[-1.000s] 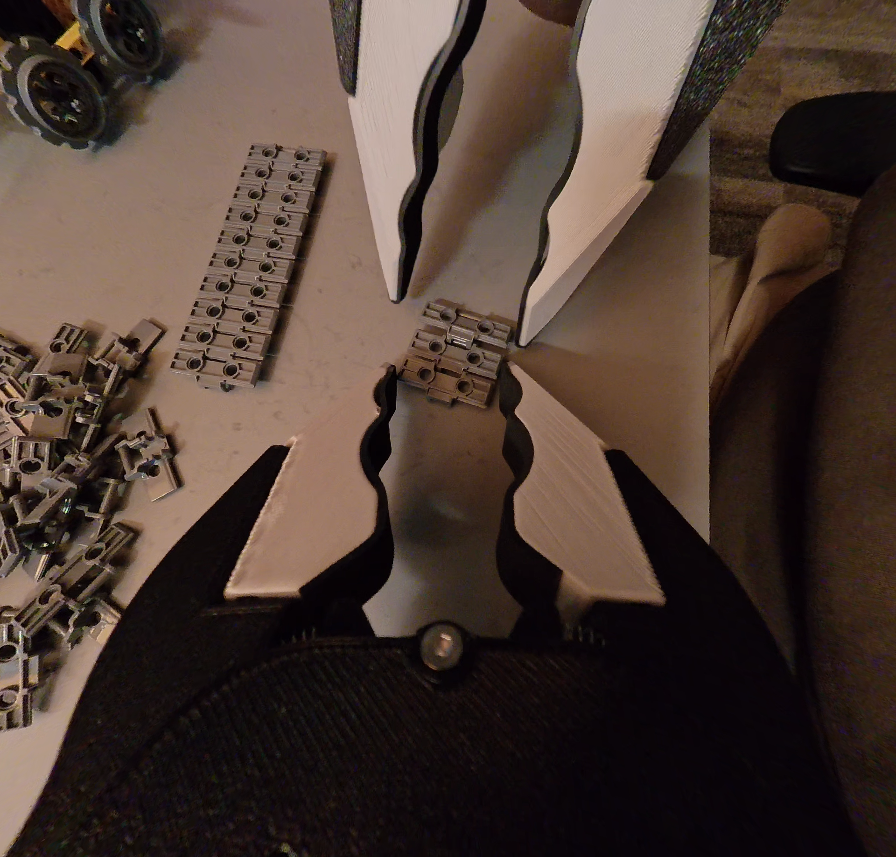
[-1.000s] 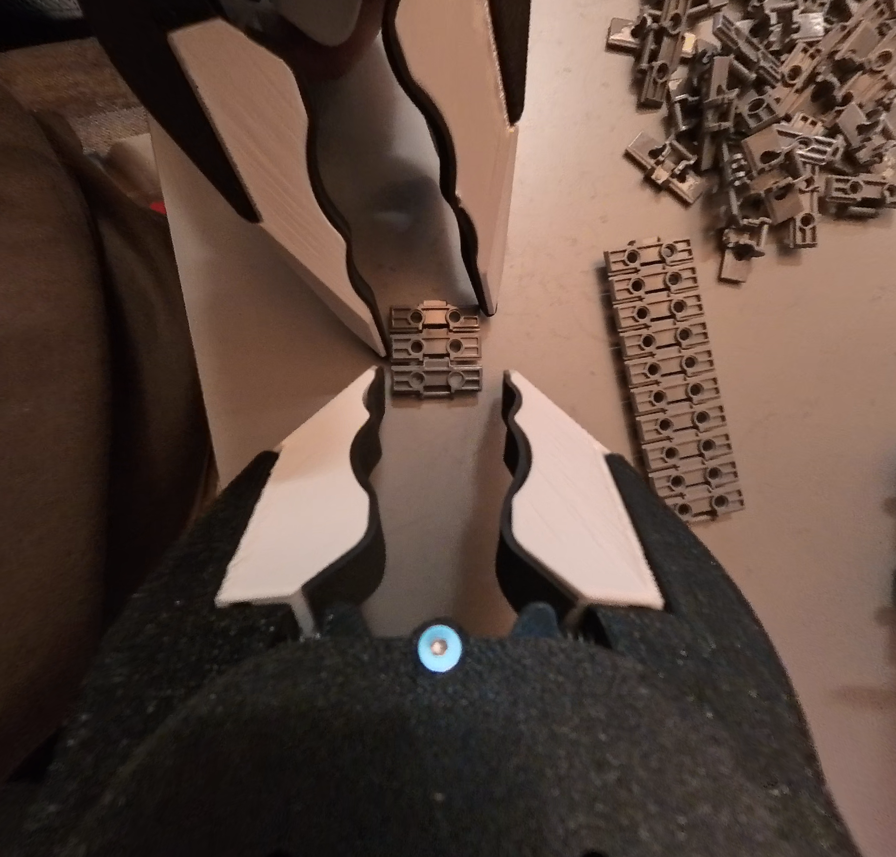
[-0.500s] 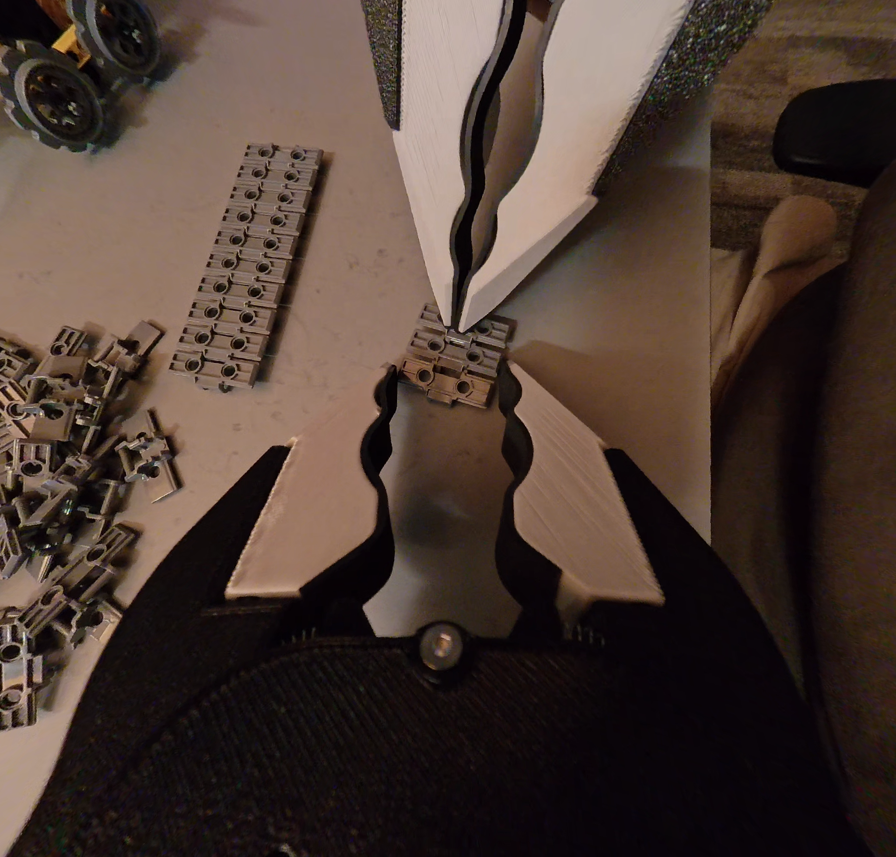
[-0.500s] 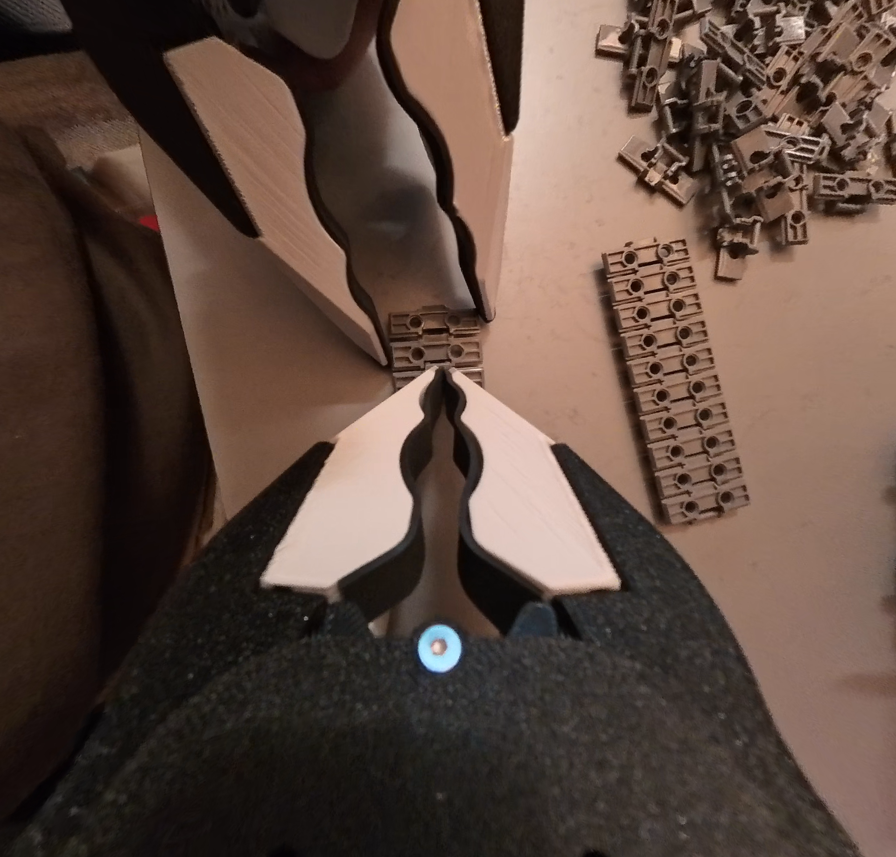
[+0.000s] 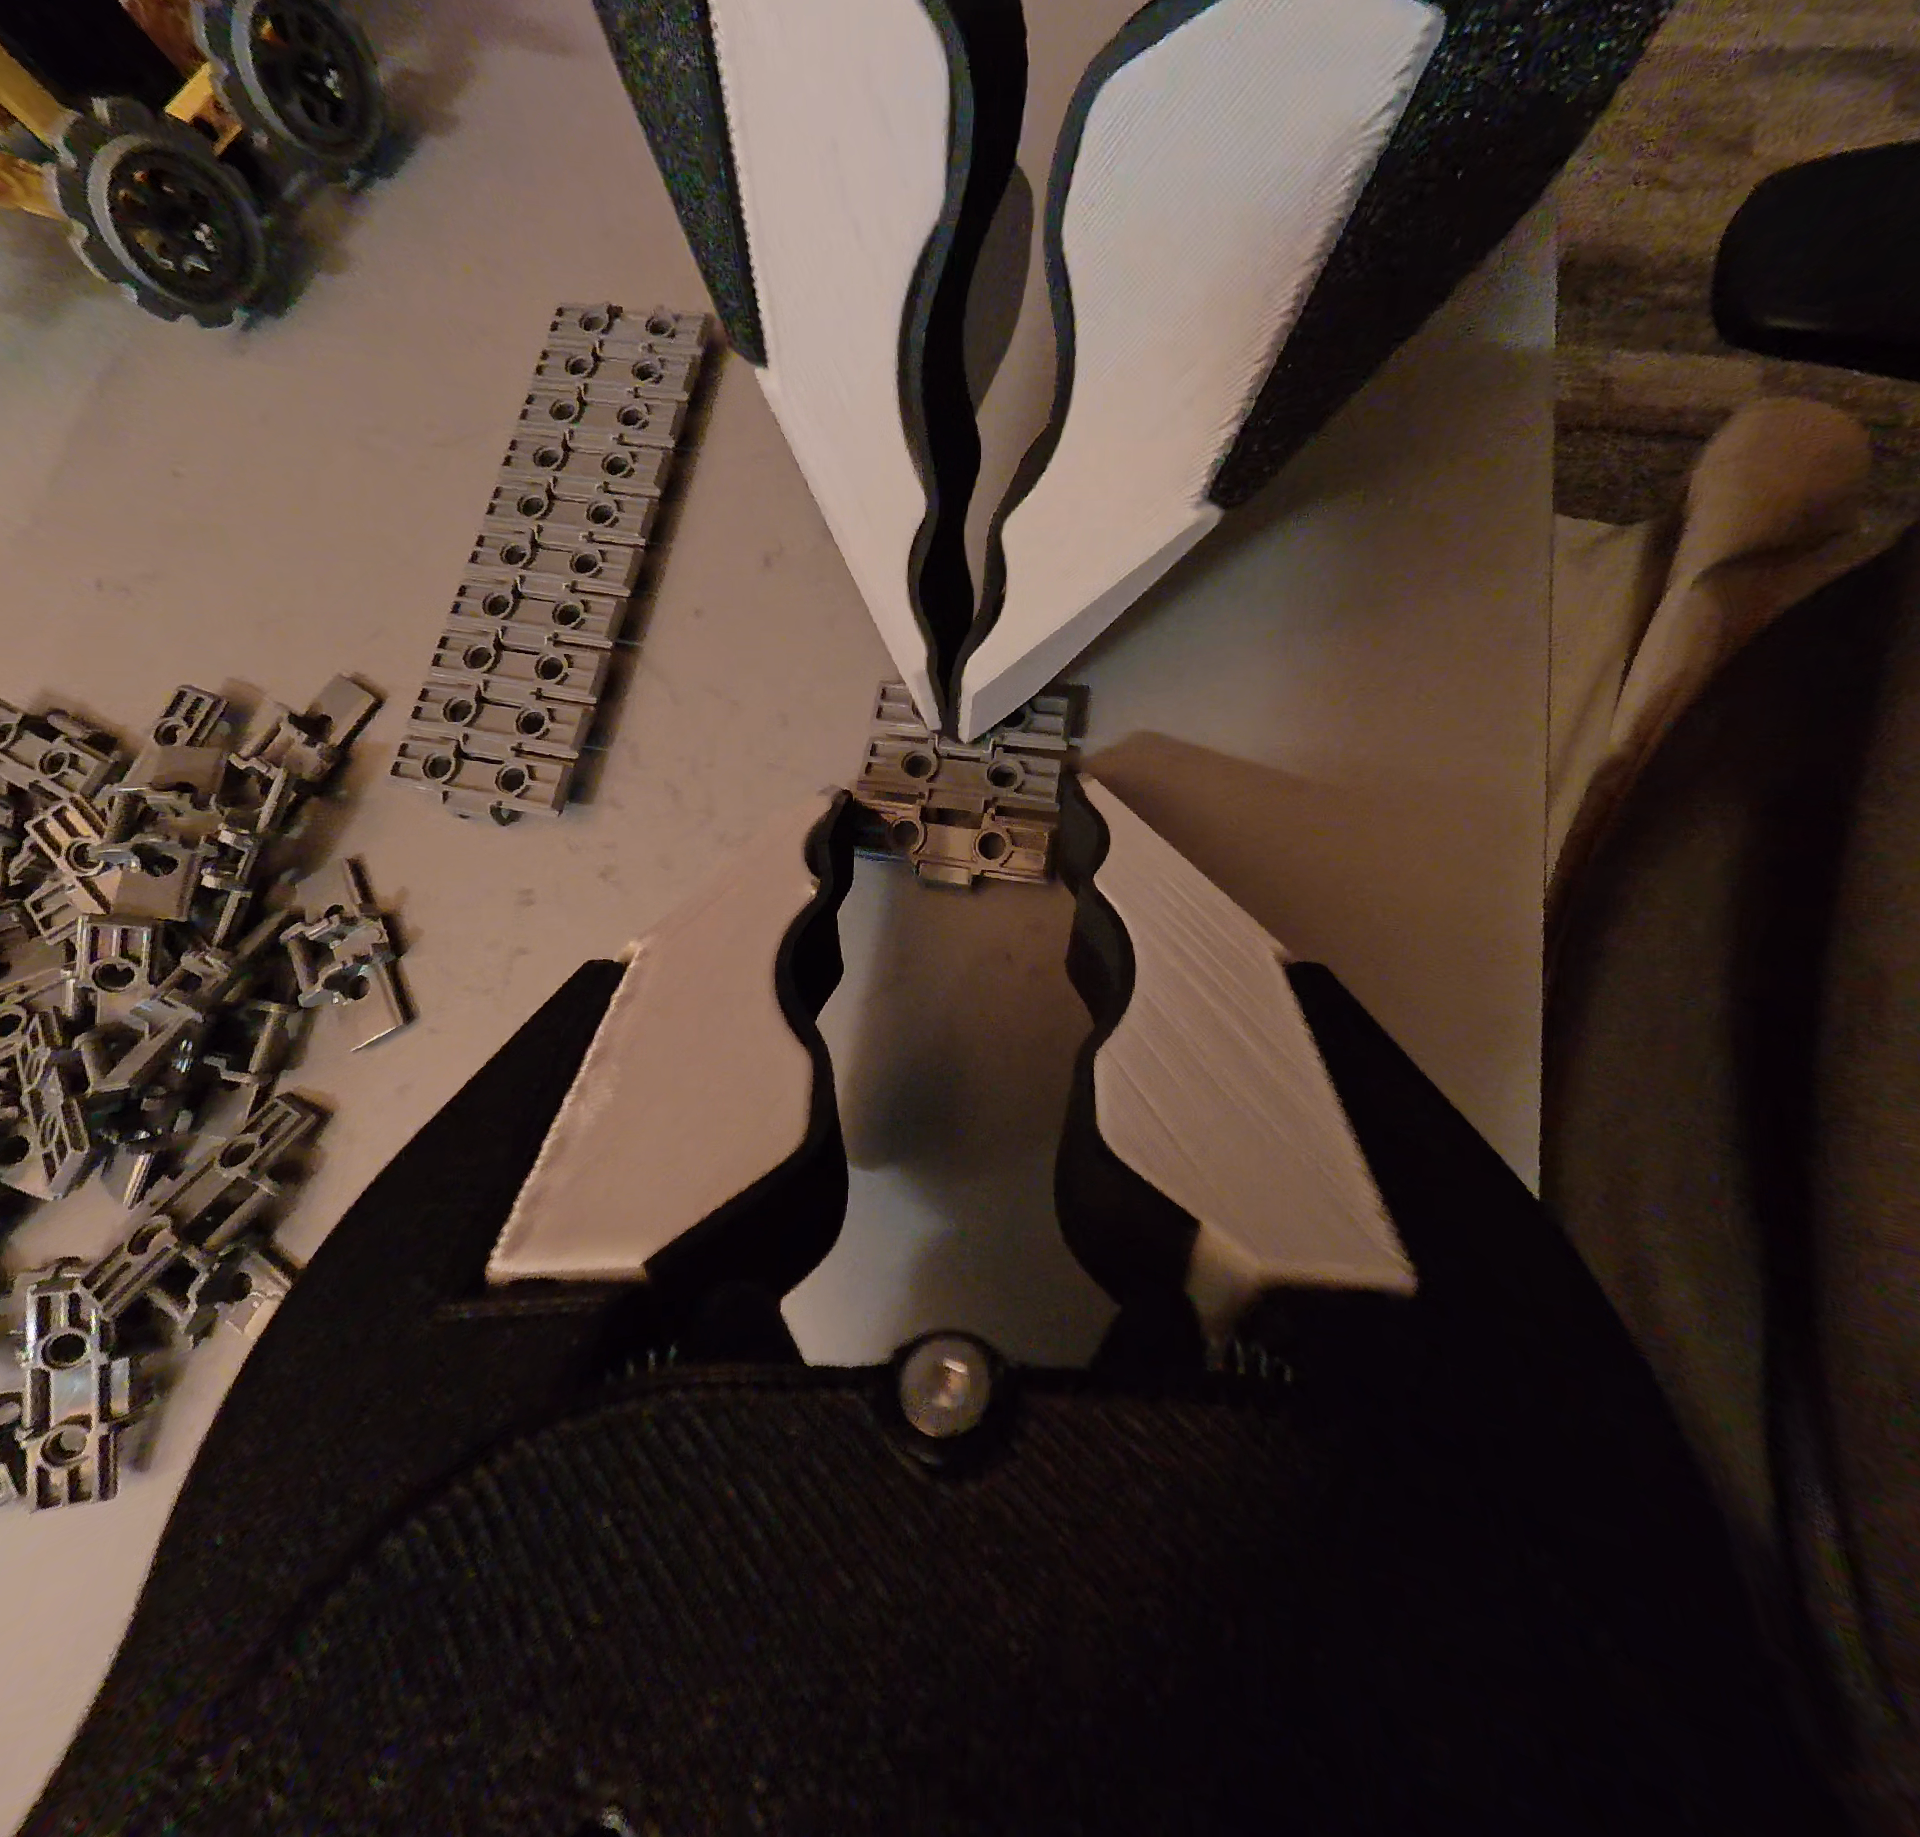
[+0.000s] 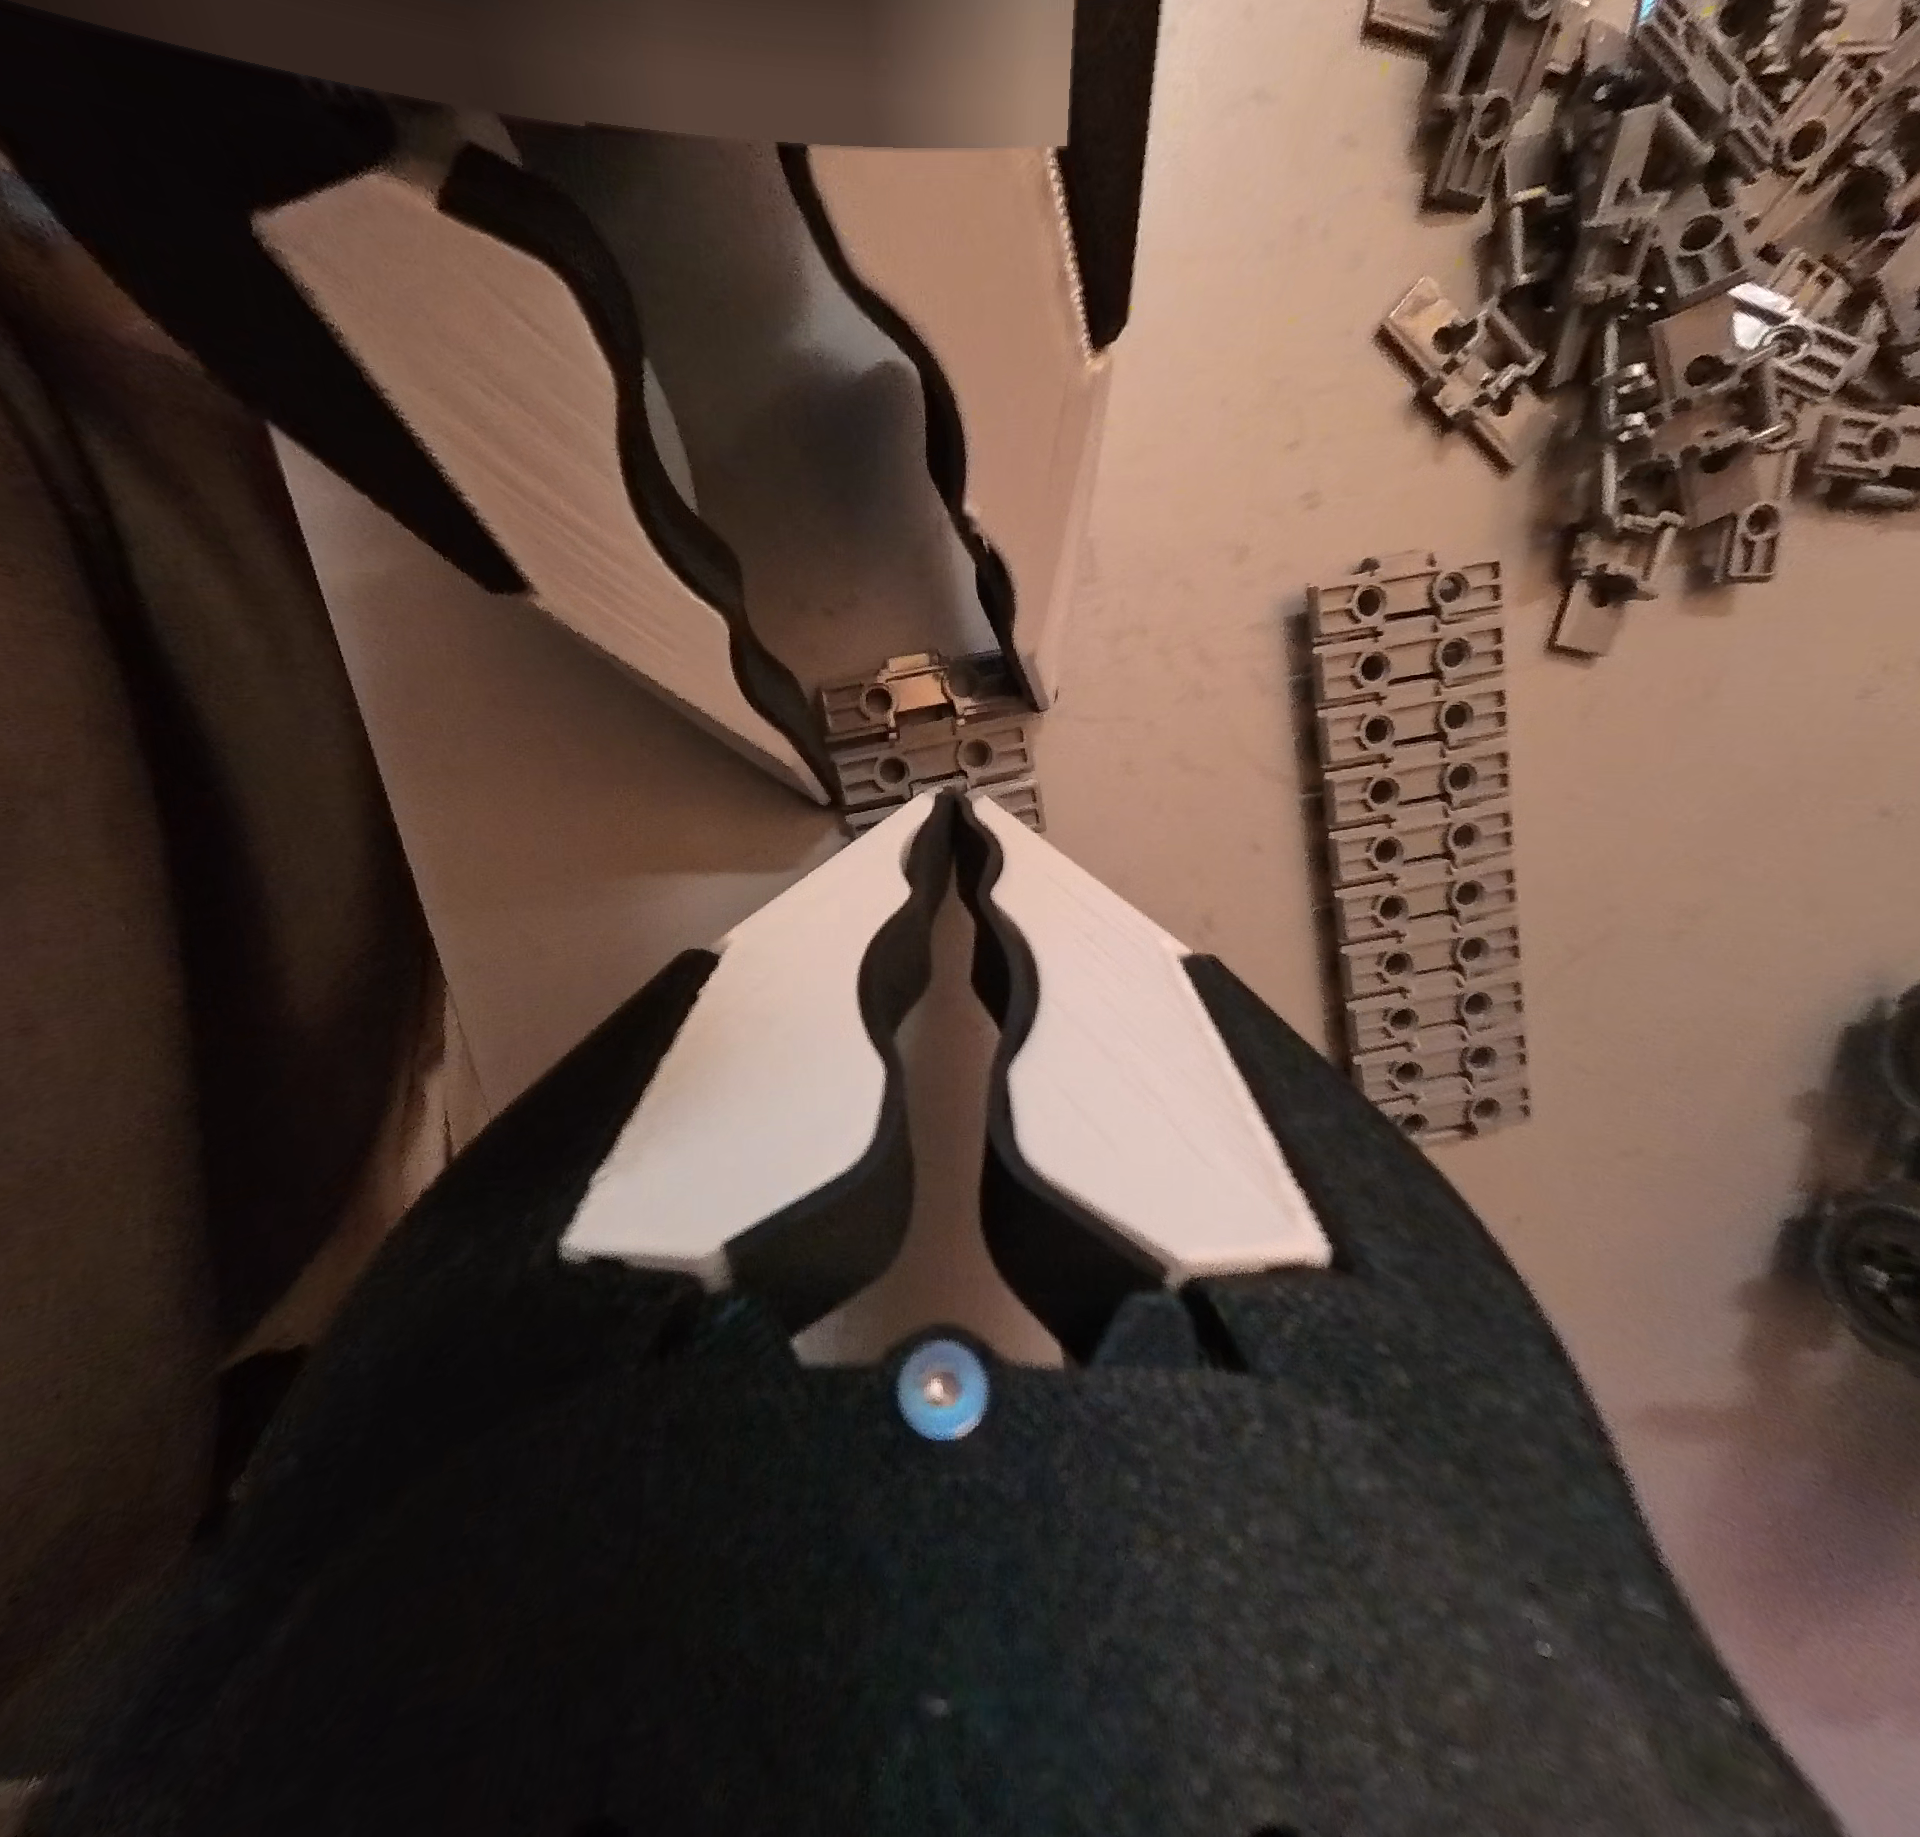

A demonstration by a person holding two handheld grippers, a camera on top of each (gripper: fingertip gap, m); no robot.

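Left gripper (image 5: 956,821), black body w/ white fingers, fills the 6 o'clock half of its own wrist view; fingers spread wide, tips on either side of a short grey track segment (image 5: 966,795), three links long, lying on the pale tabletop (image 5: 260,561) near its 3 o'clock edge. Whether the tips actually press the links can't be told. Right gripper (image 5: 951,717) comes in from 12 o'clock opposite, fingers pressed together, closed tips resting on the far link of that segment; in its own view (image 6: 954,800) the tips cover the nearest link.

Long grey track strip (image 5: 556,561), approx a dozen joined links, lies flat at 10 o'clock of the short segment, well apart. Pile of loose grey track links (image 5: 135,1008) sits at 9 o'clock of the frame. Toy vehicle w/ black wheels (image 5: 208,125) and yellow frame shows at 11 o'clock, cut off by the frame edge.
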